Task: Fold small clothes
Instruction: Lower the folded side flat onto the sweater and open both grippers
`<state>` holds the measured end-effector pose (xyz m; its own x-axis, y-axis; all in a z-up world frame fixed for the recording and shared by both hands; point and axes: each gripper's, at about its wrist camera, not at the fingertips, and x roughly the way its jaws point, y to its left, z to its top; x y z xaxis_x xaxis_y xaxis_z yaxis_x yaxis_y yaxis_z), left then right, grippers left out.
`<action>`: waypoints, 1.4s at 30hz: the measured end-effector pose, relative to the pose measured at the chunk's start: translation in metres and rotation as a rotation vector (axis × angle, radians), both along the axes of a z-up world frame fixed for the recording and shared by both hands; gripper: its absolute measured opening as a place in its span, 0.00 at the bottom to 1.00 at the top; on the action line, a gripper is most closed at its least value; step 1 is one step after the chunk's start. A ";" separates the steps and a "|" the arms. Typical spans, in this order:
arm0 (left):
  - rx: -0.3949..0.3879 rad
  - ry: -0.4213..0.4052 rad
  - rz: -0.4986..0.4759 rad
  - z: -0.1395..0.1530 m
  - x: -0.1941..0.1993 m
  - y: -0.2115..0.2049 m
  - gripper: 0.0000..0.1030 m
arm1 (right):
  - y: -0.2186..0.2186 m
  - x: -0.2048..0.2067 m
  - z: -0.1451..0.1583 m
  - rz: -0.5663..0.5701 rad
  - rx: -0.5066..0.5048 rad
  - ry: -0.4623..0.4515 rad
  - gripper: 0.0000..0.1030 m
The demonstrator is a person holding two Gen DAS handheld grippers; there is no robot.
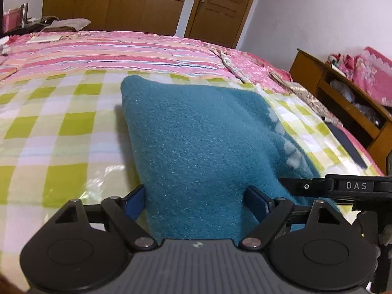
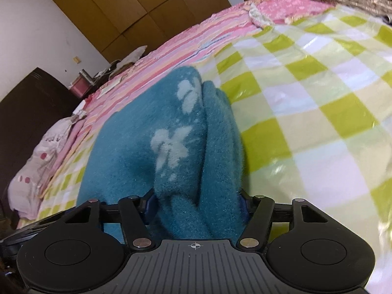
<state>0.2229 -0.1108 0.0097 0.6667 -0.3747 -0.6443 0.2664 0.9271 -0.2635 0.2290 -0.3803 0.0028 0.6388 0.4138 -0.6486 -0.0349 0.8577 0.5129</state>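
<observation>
A teal fleece garment (image 1: 196,132) with pale flower prints lies folded on the green-and-white checked sheet (image 1: 49,122). My left gripper (image 1: 196,198) is open, its blue pads on either side of the garment's near edge. The right gripper's black body (image 1: 343,186) shows at the right edge of the left wrist view. In the right wrist view the garment (image 2: 171,147) bunches into thick folds between my right gripper's (image 2: 196,203) jaws, which are shut on it; the fingertips are mostly hidden by the cloth.
The checked sheet (image 2: 318,98) covers a bed with a pink striped quilt (image 1: 110,54) behind it. A wooden bedside shelf (image 1: 343,103) stands at the right. A wardrobe and a door line the far wall. A pale pillow (image 2: 36,161) lies at the left.
</observation>
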 end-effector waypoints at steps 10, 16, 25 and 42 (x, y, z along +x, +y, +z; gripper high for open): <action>0.105 0.001 -0.015 0.008 -0.069 0.006 0.86 | 0.035 -0.072 0.010 0.065 -0.101 0.029 0.58; 0.223 -0.076 -0.012 0.024 -0.083 -0.003 0.83 | 0.049 -0.098 0.040 0.004 -0.266 -0.037 0.60; 0.251 -0.066 0.056 0.029 -0.081 0.001 0.83 | 0.083 -0.103 0.081 0.024 -0.399 -0.246 0.42; 0.305 -0.048 0.065 0.032 -0.088 -0.012 0.84 | 0.080 -0.077 0.040 -0.022 -0.387 -0.169 0.26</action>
<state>0.1346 -0.1230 0.0417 0.7157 -0.1243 -0.6873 0.2089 0.9771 0.0408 0.1521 -0.3001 0.0427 0.7556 0.1458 -0.6386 -0.0709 0.9874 0.1415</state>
